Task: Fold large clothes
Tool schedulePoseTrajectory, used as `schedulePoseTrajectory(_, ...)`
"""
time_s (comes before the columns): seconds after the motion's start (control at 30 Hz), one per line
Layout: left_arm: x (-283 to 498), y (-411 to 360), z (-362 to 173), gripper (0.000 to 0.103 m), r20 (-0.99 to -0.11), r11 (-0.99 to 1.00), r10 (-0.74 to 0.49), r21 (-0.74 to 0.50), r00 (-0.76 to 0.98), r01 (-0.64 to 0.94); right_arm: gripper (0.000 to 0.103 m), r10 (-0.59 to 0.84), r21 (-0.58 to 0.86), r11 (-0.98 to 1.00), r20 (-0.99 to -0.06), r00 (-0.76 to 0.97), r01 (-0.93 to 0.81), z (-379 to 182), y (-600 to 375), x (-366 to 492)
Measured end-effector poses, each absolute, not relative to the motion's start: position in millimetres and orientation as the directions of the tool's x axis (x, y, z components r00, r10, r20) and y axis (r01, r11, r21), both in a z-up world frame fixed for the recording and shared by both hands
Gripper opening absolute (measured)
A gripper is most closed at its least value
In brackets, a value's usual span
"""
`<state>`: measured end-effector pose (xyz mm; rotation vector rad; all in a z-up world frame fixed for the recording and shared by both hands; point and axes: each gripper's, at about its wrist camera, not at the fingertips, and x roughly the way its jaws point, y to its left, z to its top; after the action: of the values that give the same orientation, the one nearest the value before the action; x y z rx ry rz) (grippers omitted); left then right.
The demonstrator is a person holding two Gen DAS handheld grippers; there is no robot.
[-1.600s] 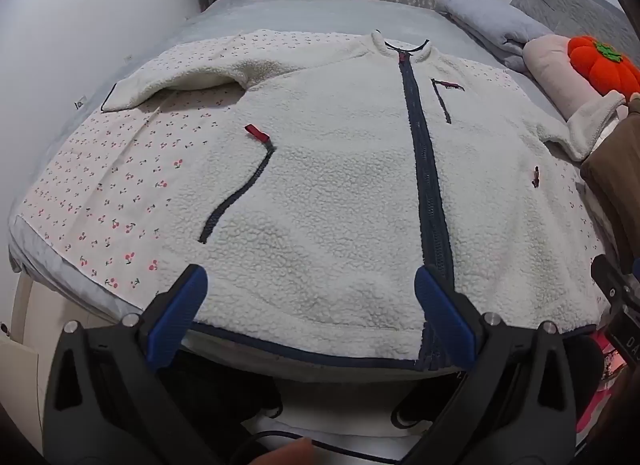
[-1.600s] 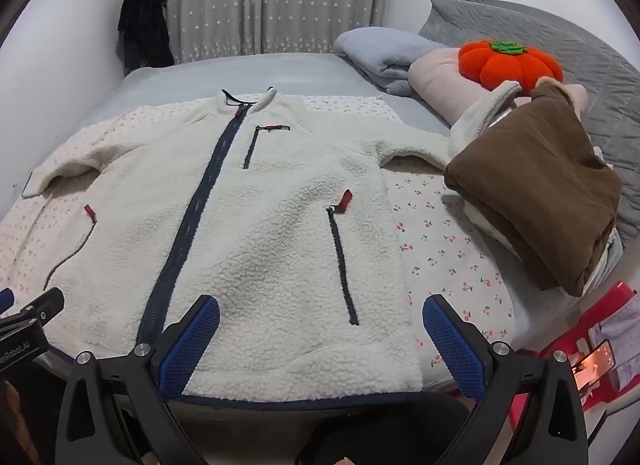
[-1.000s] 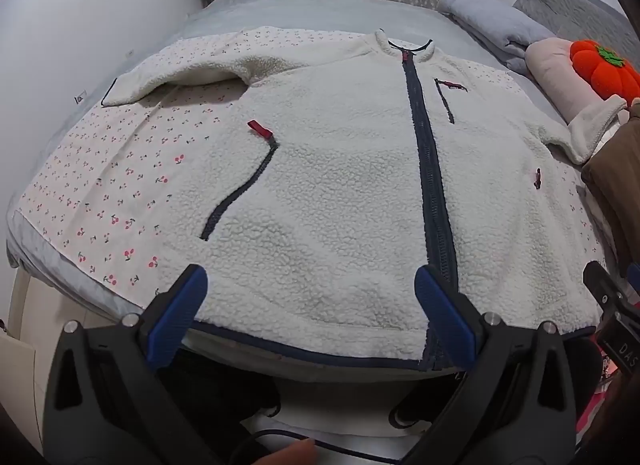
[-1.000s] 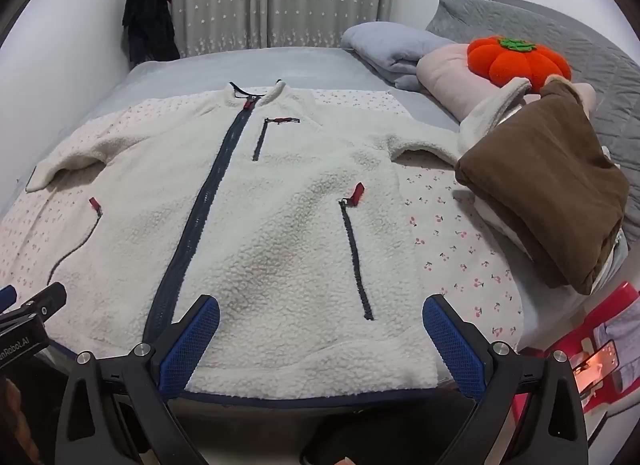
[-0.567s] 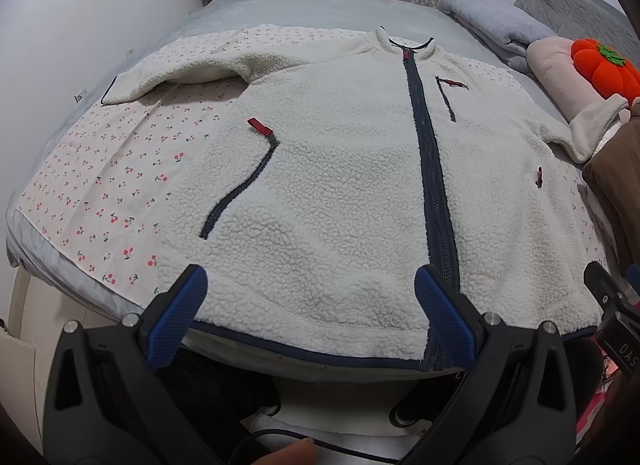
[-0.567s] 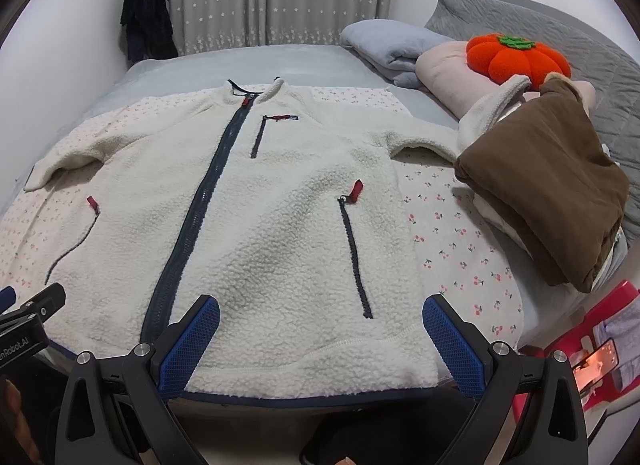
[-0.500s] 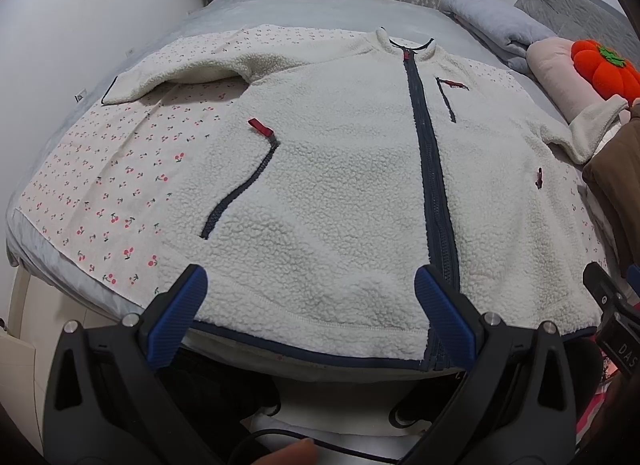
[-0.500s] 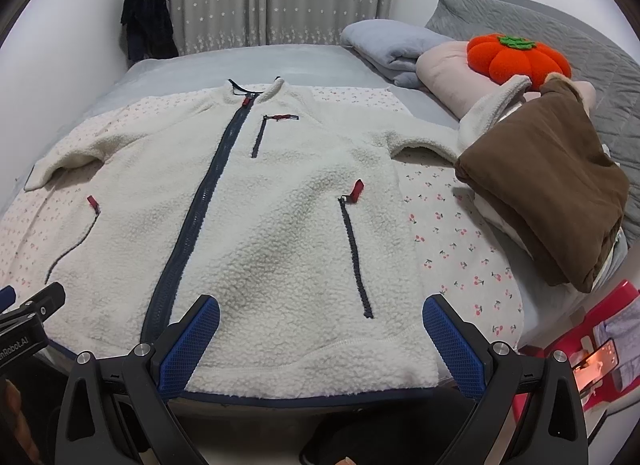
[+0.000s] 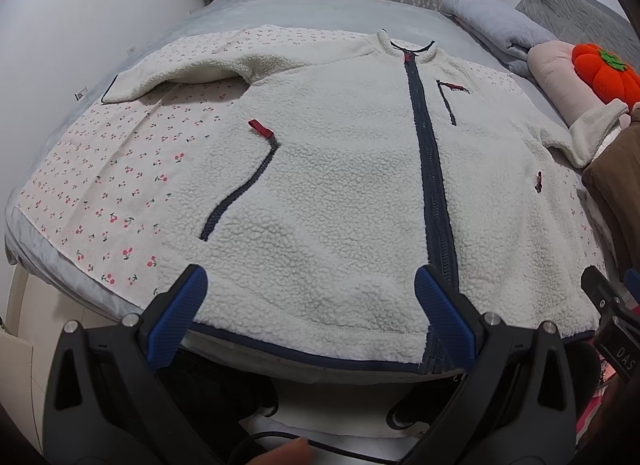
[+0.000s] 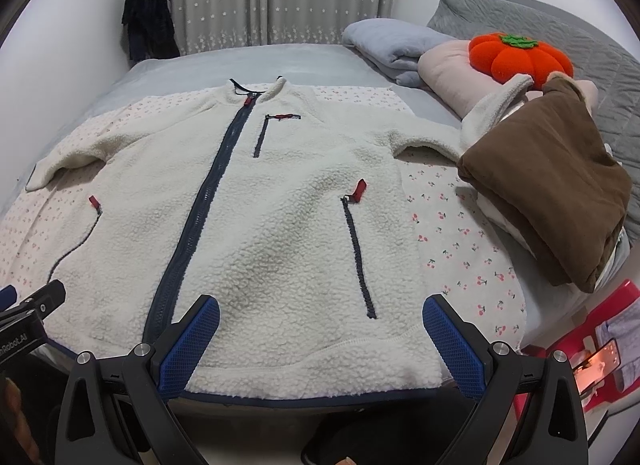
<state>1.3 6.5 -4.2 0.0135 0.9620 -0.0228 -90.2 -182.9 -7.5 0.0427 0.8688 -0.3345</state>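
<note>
A cream fleece jacket (image 9: pixel 340 193) with a navy front zipper lies spread flat, front up, on a cherry-print sheet (image 9: pixel 100 169); it also shows in the right wrist view (image 10: pixel 280 225). Its left sleeve (image 9: pixel 180 69) stretches out to the left. Its right sleeve (image 10: pixel 492 109) runs up against a folded pile. My left gripper (image 9: pixel 312 305) is open and empty just above the hem, left of the zipper. My right gripper (image 10: pixel 320 329) is open and empty above the hem, right of the zipper.
A pile of folded clothes with a brown garment on top (image 10: pixel 548 185) sits at the bed's right side. Behind it are pillows, a folded blanket (image 10: pixel 392 45) and an orange pumpkin cushion (image 10: pixel 516 57). A red stool (image 10: pixel 592 353) stands by the bed. Dark clothes (image 10: pixel 148 25) hang in the far corner.
Both grippers have shifted only slightly over the hem; the jacket lies as before. Both stay open.
</note>
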Motion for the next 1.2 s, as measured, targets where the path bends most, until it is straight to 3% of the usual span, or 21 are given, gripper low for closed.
schedulePoseTrajectory(1.2, 3.8, 5.3, -6.8, 0.103, -0.827, 0.999, -0.027, -0.011, 0.562, 0.031, 0.103, -0.264, -0.095, 0.948, -0.77, 0.581, 0.304, -13.0, -181.9, -85.3)
